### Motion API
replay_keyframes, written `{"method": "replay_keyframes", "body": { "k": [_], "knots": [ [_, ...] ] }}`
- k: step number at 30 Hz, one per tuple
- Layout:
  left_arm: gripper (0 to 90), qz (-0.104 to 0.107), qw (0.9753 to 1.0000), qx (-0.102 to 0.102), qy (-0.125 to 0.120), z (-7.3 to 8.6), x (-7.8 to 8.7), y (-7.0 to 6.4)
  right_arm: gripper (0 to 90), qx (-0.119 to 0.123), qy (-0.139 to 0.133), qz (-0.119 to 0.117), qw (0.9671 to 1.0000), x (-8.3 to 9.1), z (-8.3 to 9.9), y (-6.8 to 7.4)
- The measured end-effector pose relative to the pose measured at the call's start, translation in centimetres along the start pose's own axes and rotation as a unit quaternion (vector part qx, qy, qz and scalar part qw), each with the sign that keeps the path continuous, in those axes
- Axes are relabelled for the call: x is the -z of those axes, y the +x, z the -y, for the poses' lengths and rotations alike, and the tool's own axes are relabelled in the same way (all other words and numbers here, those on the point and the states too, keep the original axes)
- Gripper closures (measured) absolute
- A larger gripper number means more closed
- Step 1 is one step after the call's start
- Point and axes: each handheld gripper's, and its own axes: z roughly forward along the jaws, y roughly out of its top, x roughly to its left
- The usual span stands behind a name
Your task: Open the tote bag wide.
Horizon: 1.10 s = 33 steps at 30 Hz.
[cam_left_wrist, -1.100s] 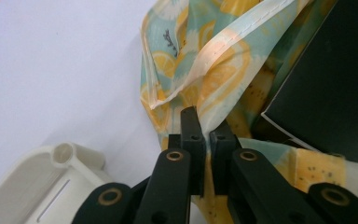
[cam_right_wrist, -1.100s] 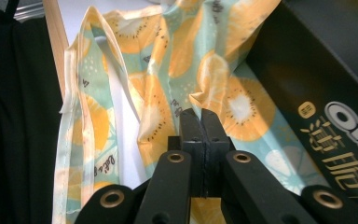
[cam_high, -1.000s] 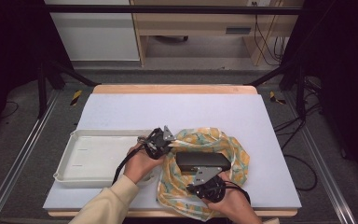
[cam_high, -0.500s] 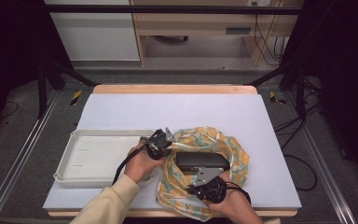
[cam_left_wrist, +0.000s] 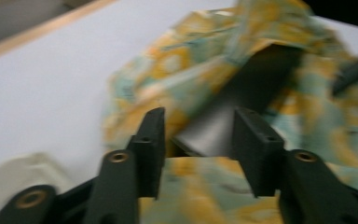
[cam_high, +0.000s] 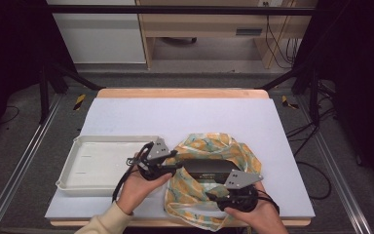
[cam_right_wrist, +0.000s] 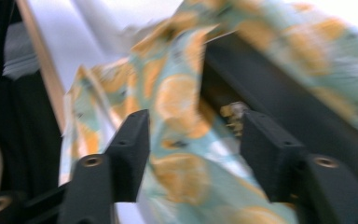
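A white tray [cam_high: 92,165] sits at the table's [cam_high: 185,117] left with nothing visible inside. Just right of it, an orange-and-teal patterned cloth [cam_high: 214,146] lies bunched around a dark flat box [cam_high: 209,169]. The left gripper [cam_high: 168,163] and the right gripper [cam_high: 219,195] both hover at the cloth with jaws spread apart, clamping nothing.

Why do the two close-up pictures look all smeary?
In the left gripper view the patterned cloth is smeared and soft; in the right gripper view the cloth and the dark box streak too, probably from motion. The high view is sharper, with an evenly lit table and dark surroundings.
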Motion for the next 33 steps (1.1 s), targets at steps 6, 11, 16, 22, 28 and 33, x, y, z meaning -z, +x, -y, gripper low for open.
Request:
{"method": "replay_keyframes", "body": {
  "k": [6,11,16,22,28,33],
  "knots": [
    [75.7,0.032,0.9984,-0.016,0.043,1.7,-2.6,-2.6,75.7,-0.031,-0.031,0.095,0.9945,2.1,-0.6,-2.2],
    [81.7,0.041,0.9961,-0.033,0.071,2.6,-3.8,-4.2,84.5,-0.040,-0.015,0.159,0.9863,1.8,-0.8,-4.8],
    [86.2,0.033,0.9929,-0.055,0.101,3.1,-4.4,-4.9,88.1,-0.070,0.003,0.198,0.9776,0.6,0.2,-7.8],
    [89.3,0.032,0.9913,-0.054,0.115,3.8,-4.7,-5.0,90.0,-0.100,0.030,0.220,0.9700,0.2,1.9,-9.7],
    [90.0,0.029,0.9900,-0.057,0.126,4.1,-4.8,-4.9,90.0,-0.123,0.052,0.216,0.9672,-0.4,3.3,-10.8],
    [90.0,0.023,0.9890,-0.060,0.133,4.3,-4.7,-4.8,90.0,-0.145,0.080,0.204,0.9648,-1.1,4.6,-11.5]
  ]
}}
